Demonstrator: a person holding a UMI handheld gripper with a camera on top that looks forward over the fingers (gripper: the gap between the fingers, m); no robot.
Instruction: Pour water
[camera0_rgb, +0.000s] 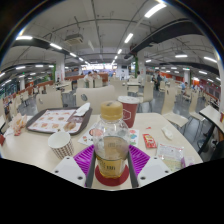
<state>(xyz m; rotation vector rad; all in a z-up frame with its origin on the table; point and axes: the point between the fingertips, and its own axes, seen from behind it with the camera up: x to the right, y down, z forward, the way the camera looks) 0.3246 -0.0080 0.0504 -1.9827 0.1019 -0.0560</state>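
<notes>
A handheld gripper (112, 165) is carrying a bottle (112, 143) over a canteen table (40, 148).

Gripper view: both purple pads (84, 158) are clamping the bottle upright between them. A red cup (129, 110) is standing just beyond, a paper cup (62, 143) to the left; tilting early risks spilling. The table's near edge leaves little room.

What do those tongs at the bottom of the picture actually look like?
The tongs have two pale grey fingers, broad and blocky. Each inner face carries a magenta pad. No cables, markings or sleeve show in this view.
</notes>
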